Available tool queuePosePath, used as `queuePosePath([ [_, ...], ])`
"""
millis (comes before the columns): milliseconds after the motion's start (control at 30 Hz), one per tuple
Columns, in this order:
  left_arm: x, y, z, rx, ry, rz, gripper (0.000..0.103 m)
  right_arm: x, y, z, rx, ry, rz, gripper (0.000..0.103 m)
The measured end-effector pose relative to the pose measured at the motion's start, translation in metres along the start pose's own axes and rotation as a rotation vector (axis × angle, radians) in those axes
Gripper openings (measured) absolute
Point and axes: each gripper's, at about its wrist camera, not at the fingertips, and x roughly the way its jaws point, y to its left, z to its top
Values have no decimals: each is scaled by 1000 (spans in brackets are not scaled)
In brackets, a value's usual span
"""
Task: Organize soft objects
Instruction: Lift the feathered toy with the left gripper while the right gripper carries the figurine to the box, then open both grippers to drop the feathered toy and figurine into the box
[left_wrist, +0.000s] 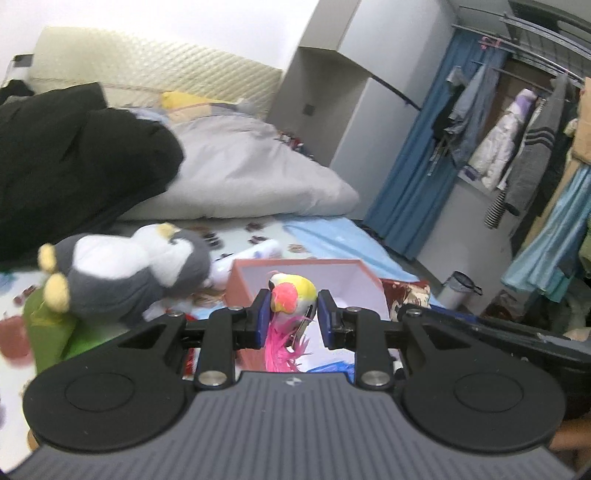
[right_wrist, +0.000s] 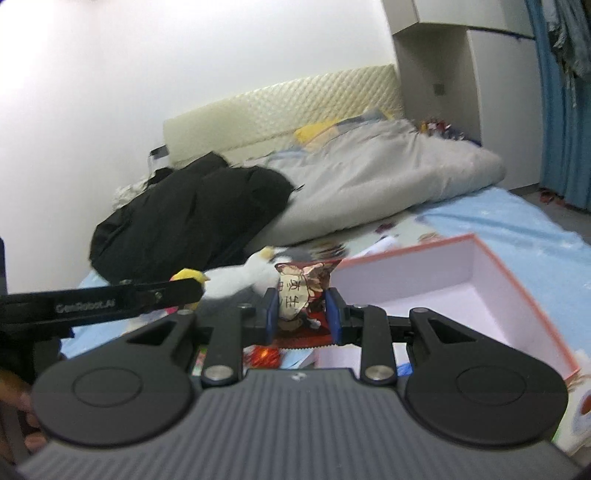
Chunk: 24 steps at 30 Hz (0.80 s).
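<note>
My left gripper (left_wrist: 291, 314) is shut on a small toy bird (left_wrist: 291, 295) with a yellow and pink head and pink tail feathers, held in front of the open pink box (left_wrist: 354, 275). A grey and white penguin plush (left_wrist: 136, 269) lies on the bed to the left. My right gripper (right_wrist: 301, 314) is shut on a red snack packet (right_wrist: 303, 291), held just left of the pink box (right_wrist: 491, 295). The penguin plush (right_wrist: 236, 280) shows behind the packet, partly hidden by the left gripper's arm (right_wrist: 110, 301).
A black jacket (left_wrist: 74, 162) and a grey duvet (left_wrist: 251, 170) lie at the head of the bed. A green object (left_wrist: 51, 332) sits under the plush. A white tube (left_wrist: 258, 253) lies behind the box. Clothes hang on a rack (left_wrist: 517, 140) at the right.
</note>
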Motion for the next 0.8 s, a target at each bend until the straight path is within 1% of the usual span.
queuePosePath([
  [167, 18, -21, 15, 21, 19, -41, 31, 1, -29, 20, 17, 17, -55, 31],
  [367, 54, -44, 23, 44, 80, -83, 31, 6, -65, 31, 25, 74, -127, 31],
  [567, 100, -61, 17, 54, 180, -115, 31, 20, -105, 20, 77, 180, -161, 31],
  [667, 125, -66, 9, 45, 248, -119, 31, 28, -125, 11, 91, 226, -189, 31],
  [800, 153, -73, -4, 47, 331, -122, 31, 41, -151, -5, 145, 289, -213, 31],
])
